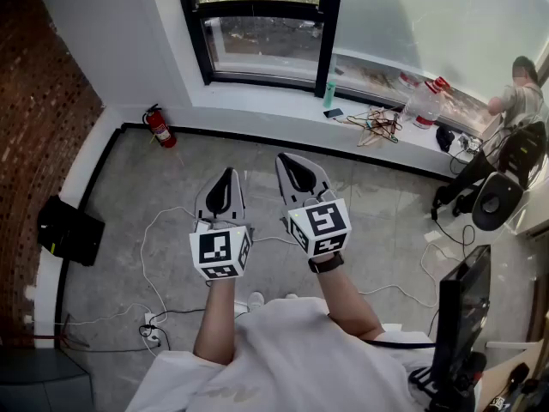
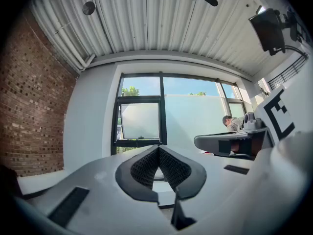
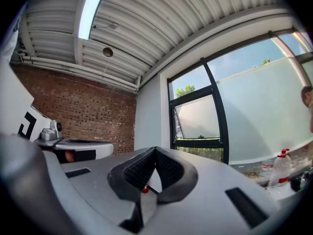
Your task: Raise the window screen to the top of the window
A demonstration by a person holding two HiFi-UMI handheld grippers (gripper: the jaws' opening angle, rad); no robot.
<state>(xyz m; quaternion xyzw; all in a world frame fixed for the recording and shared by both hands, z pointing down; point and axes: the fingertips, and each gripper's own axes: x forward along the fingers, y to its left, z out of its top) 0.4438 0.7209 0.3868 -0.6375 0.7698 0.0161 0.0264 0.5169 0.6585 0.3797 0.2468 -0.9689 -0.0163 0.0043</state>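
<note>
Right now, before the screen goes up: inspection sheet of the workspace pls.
Surface: grey concrete floor; white sill under the window.
Job's things: black-framed window; pale panel sits below a top section that shows sky; neither gripper touches it.
Clutter: on the sill, green bottle, phone, tangle of hangers, red-capped bottles; fire extinguisher on the floor; black box by the wall.
Grippers: left gripper and right gripper both shut, nothing between the jaws, held level, short of the window.
Cables: white cables loop over the floor; power strip.
Surroundings: brick wall at left; seated person and monitor at right.
</note>
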